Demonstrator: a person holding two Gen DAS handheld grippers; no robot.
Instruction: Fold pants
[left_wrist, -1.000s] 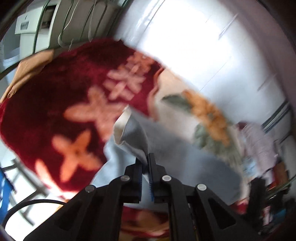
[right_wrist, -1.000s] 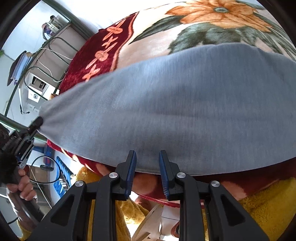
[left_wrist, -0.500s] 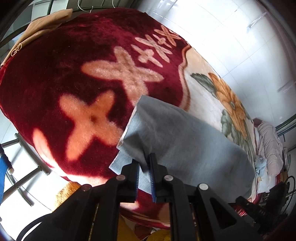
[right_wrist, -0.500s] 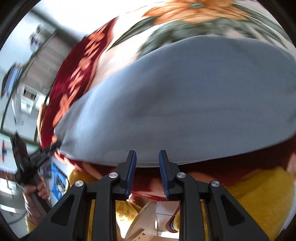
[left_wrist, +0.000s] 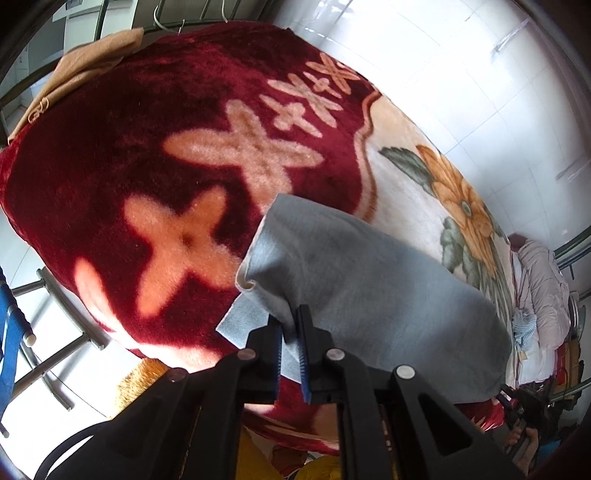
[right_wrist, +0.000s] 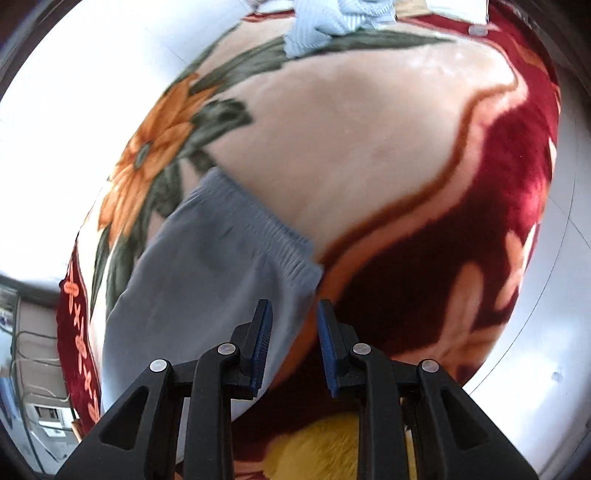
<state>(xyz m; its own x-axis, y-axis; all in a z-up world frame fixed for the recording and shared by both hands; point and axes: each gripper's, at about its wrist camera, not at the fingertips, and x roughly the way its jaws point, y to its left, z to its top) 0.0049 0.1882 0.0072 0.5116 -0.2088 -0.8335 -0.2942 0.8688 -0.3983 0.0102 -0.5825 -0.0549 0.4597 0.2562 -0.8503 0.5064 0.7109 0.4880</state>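
Grey pants (left_wrist: 369, 288) lie along a red and cream flowered blanket (left_wrist: 155, 140) on a bed. My left gripper (left_wrist: 290, 332) is shut on the pants' leg hem, which bunches up just above the blanket. In the right wrist view the pants (right_wrist: 207, 273) run to the left, with the gathered elastic waistband (right_wrist: 273, 229) at their near end. My right gripper (right_wrist: 294, 328) is open and empty, just short of the waistband corner.
A light blue garment (right_wrist: 325, 22) and a pale heap of bedding (left_wrist: 539, 280) lie at the bed's far end. A tan cloth (left_wrist: 81, 74) hangs on the metal bed rail. A yellow fleece (right_wrist: 325, 446) shows below the bed edge. A white wall runs alongside.
My left gripper has lowered the hem towards the blanket and keeps hold of it. My right gripper has swung right from the middle of the pants to the waistband end, still open.
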